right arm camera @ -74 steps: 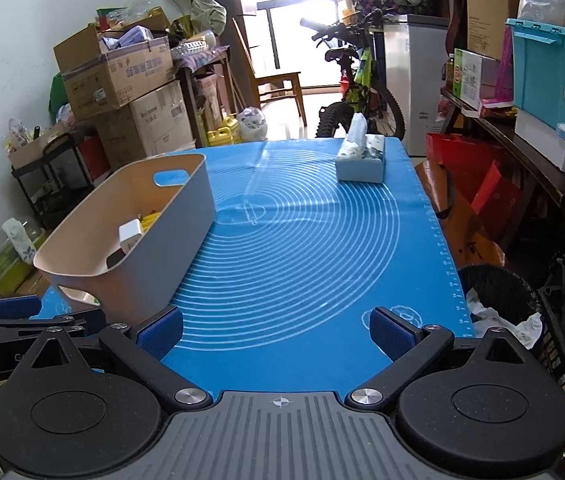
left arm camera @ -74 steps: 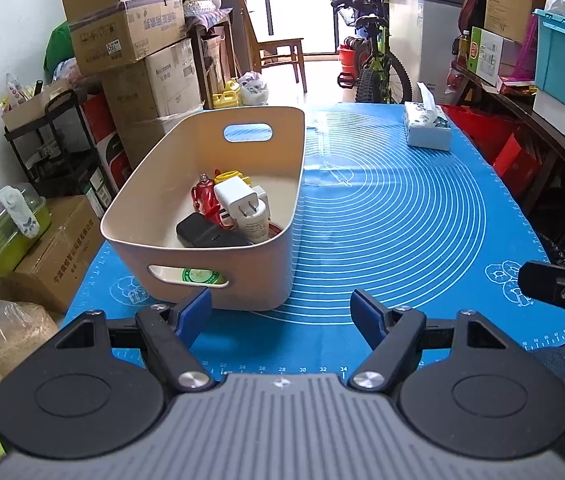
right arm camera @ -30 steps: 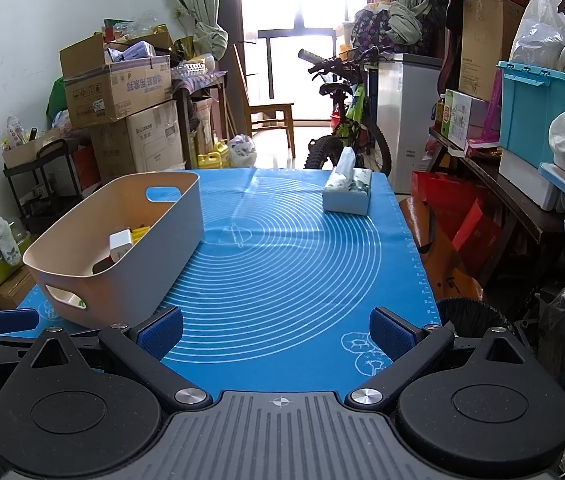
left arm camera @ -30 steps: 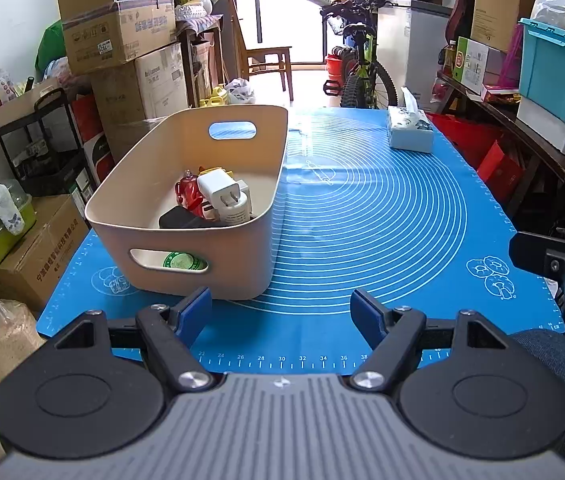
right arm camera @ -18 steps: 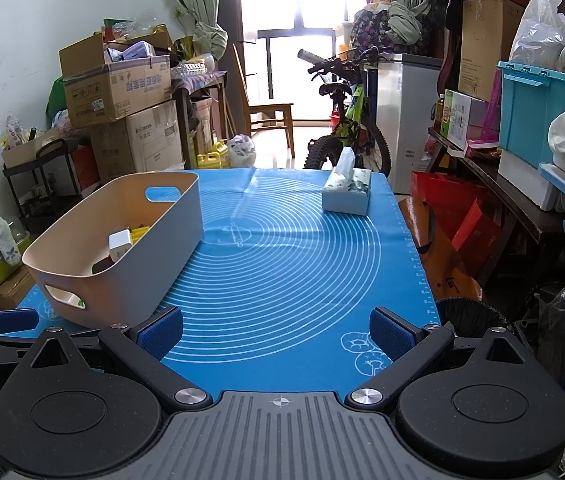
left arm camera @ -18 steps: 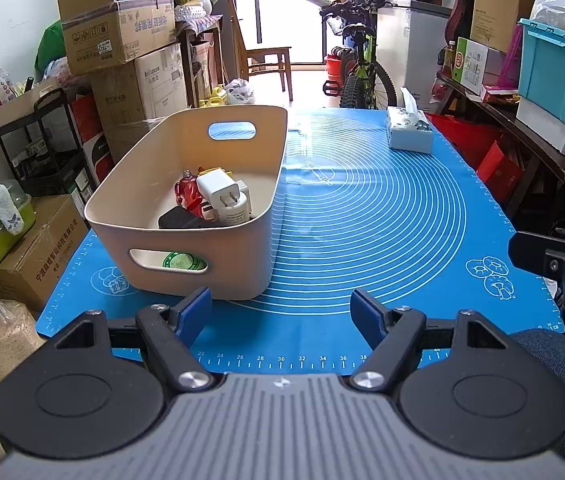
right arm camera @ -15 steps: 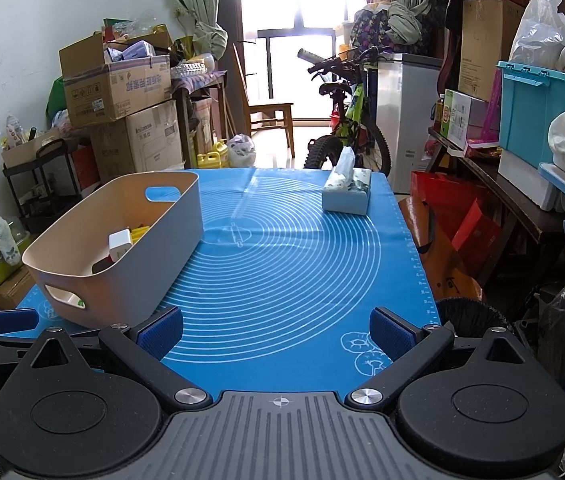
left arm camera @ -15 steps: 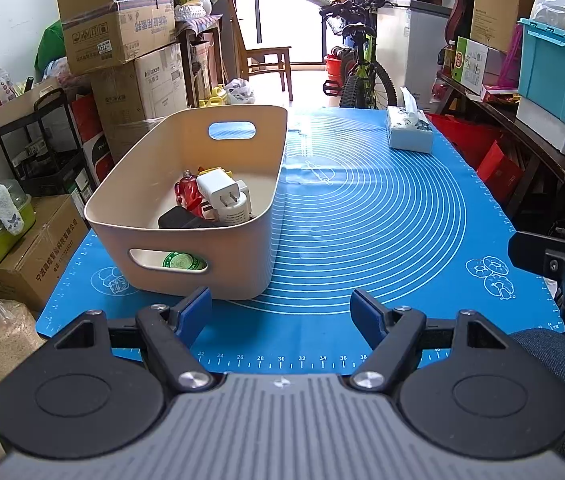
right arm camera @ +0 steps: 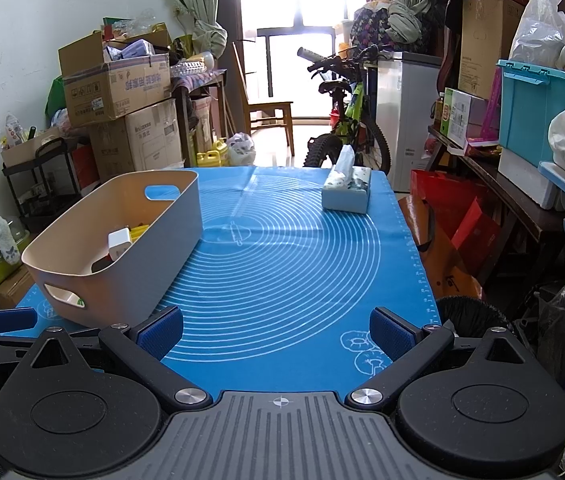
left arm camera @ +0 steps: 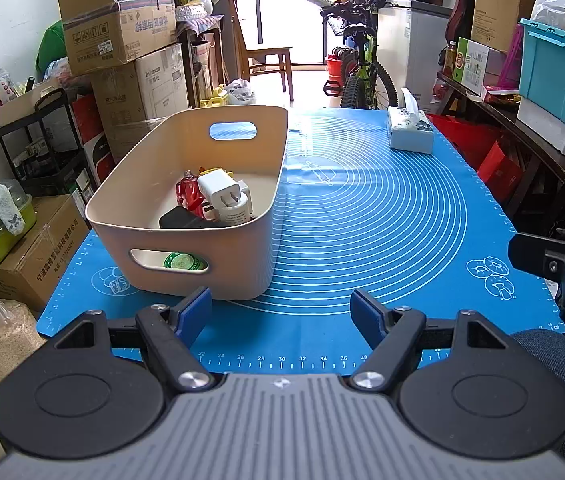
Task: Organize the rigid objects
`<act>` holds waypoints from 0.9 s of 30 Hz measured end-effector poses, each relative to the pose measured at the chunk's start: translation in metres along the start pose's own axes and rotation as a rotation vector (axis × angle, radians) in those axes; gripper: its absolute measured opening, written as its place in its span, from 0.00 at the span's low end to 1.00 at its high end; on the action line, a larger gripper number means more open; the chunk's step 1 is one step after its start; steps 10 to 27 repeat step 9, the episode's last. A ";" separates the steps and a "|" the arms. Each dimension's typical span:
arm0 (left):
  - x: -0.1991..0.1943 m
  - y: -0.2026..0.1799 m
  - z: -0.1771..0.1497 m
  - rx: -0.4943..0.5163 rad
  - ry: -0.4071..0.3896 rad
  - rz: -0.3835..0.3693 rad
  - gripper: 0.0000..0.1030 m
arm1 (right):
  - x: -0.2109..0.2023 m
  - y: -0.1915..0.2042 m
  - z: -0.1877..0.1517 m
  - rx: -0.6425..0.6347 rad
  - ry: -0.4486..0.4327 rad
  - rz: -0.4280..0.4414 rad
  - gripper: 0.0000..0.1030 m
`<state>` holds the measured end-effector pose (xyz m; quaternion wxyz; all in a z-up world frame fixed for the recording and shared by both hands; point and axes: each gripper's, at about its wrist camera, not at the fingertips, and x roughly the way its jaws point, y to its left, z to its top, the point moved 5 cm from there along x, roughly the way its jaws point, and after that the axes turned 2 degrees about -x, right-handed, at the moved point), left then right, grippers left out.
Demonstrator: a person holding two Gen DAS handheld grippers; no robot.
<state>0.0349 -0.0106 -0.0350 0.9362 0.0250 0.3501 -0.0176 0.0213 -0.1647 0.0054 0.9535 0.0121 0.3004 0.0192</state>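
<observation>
1. The surface (left arm camera: 382, 216), under a blue mat with ring markings, runs from the near edge away toward the window; nothing loose lies on its open part except a tissue box (right arm camera: 346, 194) at the far right
2. The beige bin (left arm camera: 186, 216) sits on the left half of the surface, its long axis running near to far, a handle slot in each short end; its near end wall is just beyond the left tongs (left arm camera: 281, 314) and slightly left of them, so the left hand is clearly the nearer one
3. The right tongs (right arm camera: 276, 332) hover at the near edge, over bare mat, with the bin well off to their left
4. Both pairs of tongs stand wide with nothing between the blue pads
5. The rigid things are already in the bin's near end: a white plug adapter (left arm camera: 224, 200) on top, a red item (left arm camera: 187, 194) beside it, a black block (left arm camera: 180, 220) under them, something yellow behind, and a green round label (left arm camera: 178, 260) showing through the near slot
6. Hidden: the bin's near wall covers the lower part of the pile, and from the right view only the adapter's top and a yellow edge show. I judge the sorting is nearly or fully done
</observation>
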 end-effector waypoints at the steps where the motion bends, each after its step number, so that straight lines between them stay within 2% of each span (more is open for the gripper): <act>1: 0.000 0.000 0.000 0.001 0.000 0.000 0.74 | 0.000 0.000 0.000 -0.001 -0.001 0.000 0.96; 27: 0.000 0.001 0.000 -0.002 -0.004 0.000 0.75 | 0.000 0.000 0.000 -0.001 0.000 0.000 0.96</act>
